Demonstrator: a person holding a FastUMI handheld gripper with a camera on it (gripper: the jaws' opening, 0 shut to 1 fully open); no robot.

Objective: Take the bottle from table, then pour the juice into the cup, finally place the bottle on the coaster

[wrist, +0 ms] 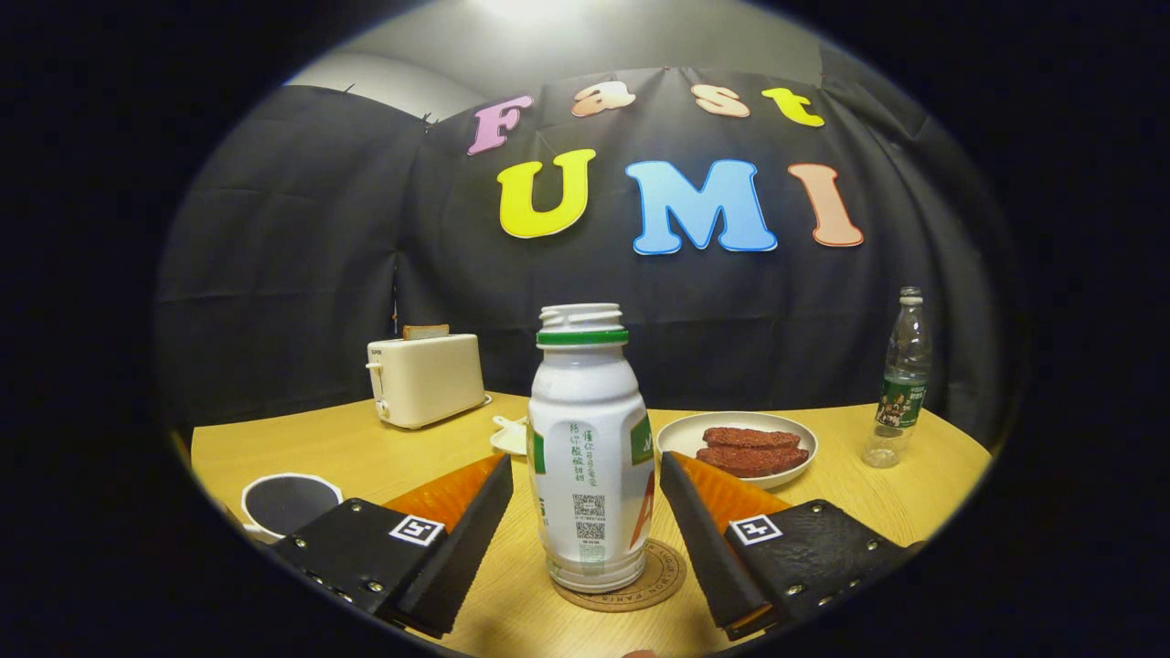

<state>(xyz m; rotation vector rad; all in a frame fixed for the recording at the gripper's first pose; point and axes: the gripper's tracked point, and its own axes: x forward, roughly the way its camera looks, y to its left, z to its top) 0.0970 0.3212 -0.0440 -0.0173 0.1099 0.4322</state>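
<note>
1. The gripper (585, 498) points forward over a wooden table (366, 448), its two fingers spread apart, one on each side of the bottle; a narrow gap shows between each finger and the bottle's wall, so neither presses on it.
2. The bottle (590, 457) is a white plastic drink bottle with a green ring under an uncapped threaded neck and a printed label. It stands upright between the fingers, straight ahead at 12 o'clock from the gripper.
3. The bottle's base rests on a round cork coaster (654, 576), whose edge sticks out toward 4 o'clock of the bottle's foot.
4. A white cup (288, 504) with a dark inside sits at about 9 o'clock from the bottle, beyond the outer side of the left finger and partly hidden by it. Whether it holds liquid I cannot tell.
5. A cream toaster (425, 377) with a slice of bread (426, 331) standing in its slot is at roughly 10 o'clock from the bottle, near the table's far edge.
6. A small white object (509, 435) lies just behind the bottle at 11 o'clock; most of it is hidden, so I cannot tell what it is.
7. A white plate (731, 425) at 2 o'clock from the bottle carries two reddish-brown meat strips (751, 450), lying side by side.
8. A clear water bottle (900, 379) with a green label stands upright farther out at 2 to 3 o'clock, well apart from the plate.
</note>
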